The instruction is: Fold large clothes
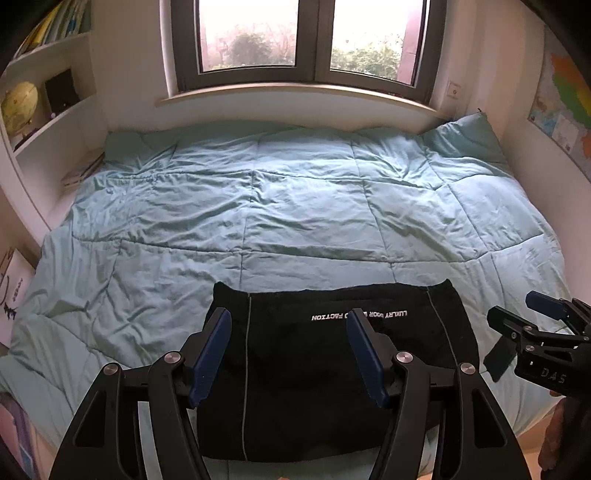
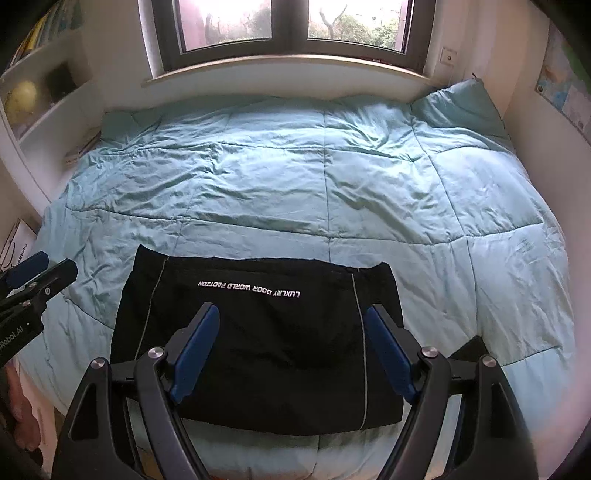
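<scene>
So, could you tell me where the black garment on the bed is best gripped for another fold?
Grip the black garment at its two near corners, coming in from the near bed edge. It lies flat on the quilt, so pinch the hem edges; both sets of jaws stand open above it.

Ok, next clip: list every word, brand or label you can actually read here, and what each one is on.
"LUXLRY DOOR WORLD FACTION", white print, upside down to the camera, middle word unclear: on the black garment.
"DAS": on the right gripper body.
"Robot.AI", start cut off: on the left gripper body.
Wall map: text too small to read.
White poster leaning beside the bed: small characters, blurred.
Book spines on the shelf: unreadable.
</scene>
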The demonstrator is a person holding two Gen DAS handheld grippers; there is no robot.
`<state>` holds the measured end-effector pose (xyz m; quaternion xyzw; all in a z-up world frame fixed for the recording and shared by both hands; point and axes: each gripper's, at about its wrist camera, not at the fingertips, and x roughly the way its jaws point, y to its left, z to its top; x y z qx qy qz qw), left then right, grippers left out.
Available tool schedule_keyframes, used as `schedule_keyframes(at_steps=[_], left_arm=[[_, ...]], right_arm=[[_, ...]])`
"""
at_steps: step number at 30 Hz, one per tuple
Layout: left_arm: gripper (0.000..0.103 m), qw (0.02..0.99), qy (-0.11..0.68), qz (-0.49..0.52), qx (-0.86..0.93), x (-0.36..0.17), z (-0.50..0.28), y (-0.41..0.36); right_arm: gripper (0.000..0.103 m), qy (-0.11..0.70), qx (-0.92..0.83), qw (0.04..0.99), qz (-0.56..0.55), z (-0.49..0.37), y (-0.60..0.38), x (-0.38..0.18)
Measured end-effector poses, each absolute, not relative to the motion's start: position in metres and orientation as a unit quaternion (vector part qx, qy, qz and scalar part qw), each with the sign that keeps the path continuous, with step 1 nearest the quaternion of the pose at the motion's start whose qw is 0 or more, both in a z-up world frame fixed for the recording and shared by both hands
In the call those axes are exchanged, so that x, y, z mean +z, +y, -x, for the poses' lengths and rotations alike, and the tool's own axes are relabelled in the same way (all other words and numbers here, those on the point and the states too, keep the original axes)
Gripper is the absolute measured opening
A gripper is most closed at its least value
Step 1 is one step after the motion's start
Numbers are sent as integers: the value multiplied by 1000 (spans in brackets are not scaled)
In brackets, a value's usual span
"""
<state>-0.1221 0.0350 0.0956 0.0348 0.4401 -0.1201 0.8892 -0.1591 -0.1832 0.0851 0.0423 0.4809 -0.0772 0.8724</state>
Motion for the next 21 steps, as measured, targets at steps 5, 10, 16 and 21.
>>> schedule_keyframes(at_steps=[5, 10, 16, 21], left_arm=[[67, 886, 446, -40, -125, 91, 122, 29], [67, 882, 451, -45, -129, 87, 120, 26], [67, 878, 457, -54, -133, 82, 118, 22], [67, 876, 459, -64, -136, 79, 117, 18]], right_arm=[[83, 488, -82, 868, -54, 161, -190, 79], [83, 493, -86, 864, -60, 161, -195, 74], [83, 502, -87, 858, -66, 159, -198, 68], [83, 506, -89, 855, -68, 159, -199, 65]])
